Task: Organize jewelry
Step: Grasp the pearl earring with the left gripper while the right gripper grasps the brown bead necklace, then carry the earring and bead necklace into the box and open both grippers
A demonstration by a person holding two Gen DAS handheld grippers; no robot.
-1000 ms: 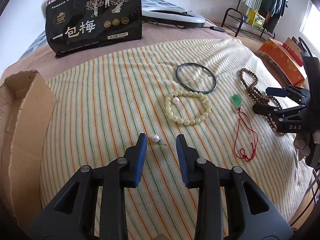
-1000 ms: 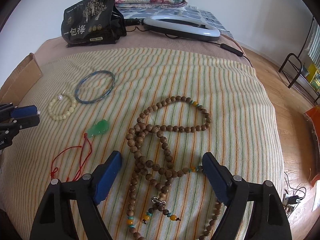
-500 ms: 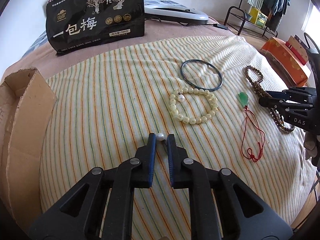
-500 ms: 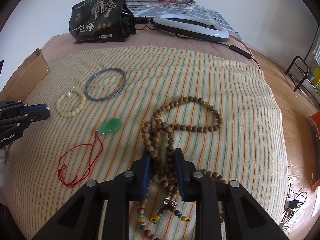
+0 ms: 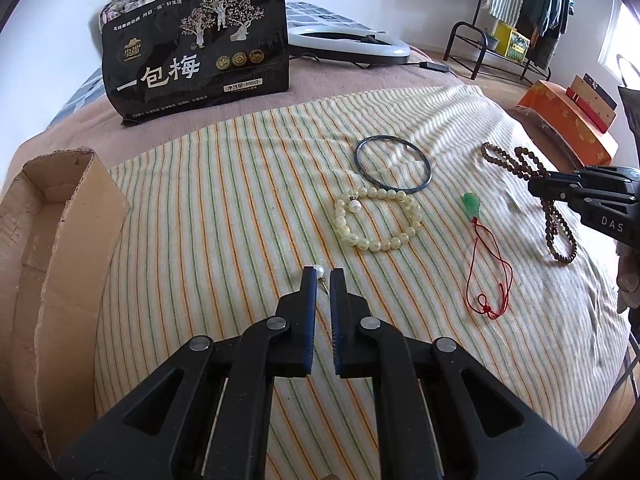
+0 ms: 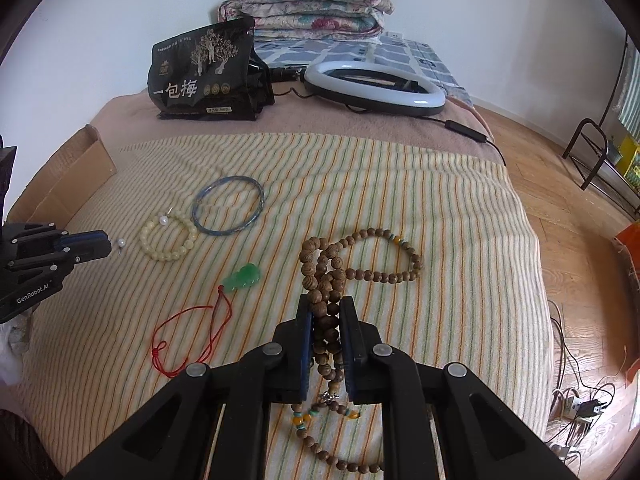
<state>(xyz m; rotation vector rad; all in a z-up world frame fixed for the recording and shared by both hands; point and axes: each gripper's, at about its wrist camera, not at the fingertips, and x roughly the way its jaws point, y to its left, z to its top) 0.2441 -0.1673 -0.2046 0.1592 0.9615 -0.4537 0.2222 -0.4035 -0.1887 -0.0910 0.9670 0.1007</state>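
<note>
My left gripper (image 5: 323, 274) is shut on a small pearl earring (image 5: 319, 270) and holds it just above the striped blanket. It also shows in the right wrist view (image 6: 105, 243) with the pearl earring (image 6: 120, 243) at its tip. My right gripper (image 6: 326, 308) is shut on a long wooden bead necklace (image 6: 362, 273), lifting its bunched strands. On the blanket lie a pale bead bracelet (image 5: 376, 220) with a second pearl earring (image 5: 354, 207) on it, a dark bangle (image 5: 393, 163) and a green jade pendant (image 5: 471, 203) on red cord.
An open cardboard box (image 5: 48, 240) stands at the left edge of the bed. A black snack bag (image 5: 196, 50) and a ring light (image 6: 374, 88) lie at the back. An orange box (image 5: 568, 122) and a clothes rack (image 5: 516, 12) stand on the floor at the right.
Both grippers closed from open: the left on the pearl earring, the right on the wooden bead necklace. Both have since risen a little with their pieces.
</note>
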